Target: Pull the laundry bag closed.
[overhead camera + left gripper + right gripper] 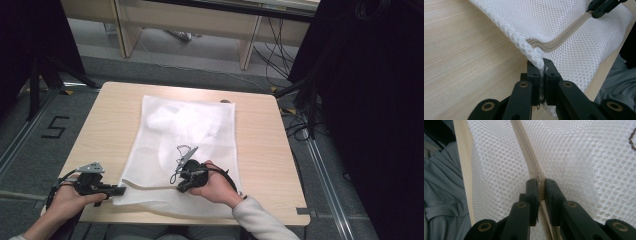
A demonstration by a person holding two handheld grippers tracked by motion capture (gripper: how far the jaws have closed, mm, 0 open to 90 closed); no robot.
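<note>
**Both claws pinched on the mesh bag's zipper edge**

My left claw (541, 72) is clamped tight on the near-left corner of the bag, with a fold of netting squeezed flat between its jaws. My right claw (539, 185) is closed narrow on the zipper itself, the jaws pressed to either side of the tape where the small slider seems to sit; I can't make out the pull tab clearly.

Working down by size: the pale wood-grain rectangular desk (260, 150) carries everything. Spread across its middle and reaching to the near edge lies the large white honeycomb-mesh laundry bag (190, 130), flat, with something white and bulky inside its far half. Along its near edge runs the beige zipper tape (564, 41), lying in a soft curve between my two claws. From above, the left claw (116, 190) sits at the bag's near-left corner and the right claw (181, 187) sits partway along the zipper, near the middle of that edge.

As I judge it, this bag is light, limp and loose-woven: it will bunch and ride along with the slider unless the corner is held back taut. The mesh is grippy enough but could snag or stretch under a hard pinch. The best holds look like the ones I have: the doubled seam at the corner for anchoring, and the slider or its tab for pulling, drawn straight along the tape so the teeth don't catch netting.
</note>
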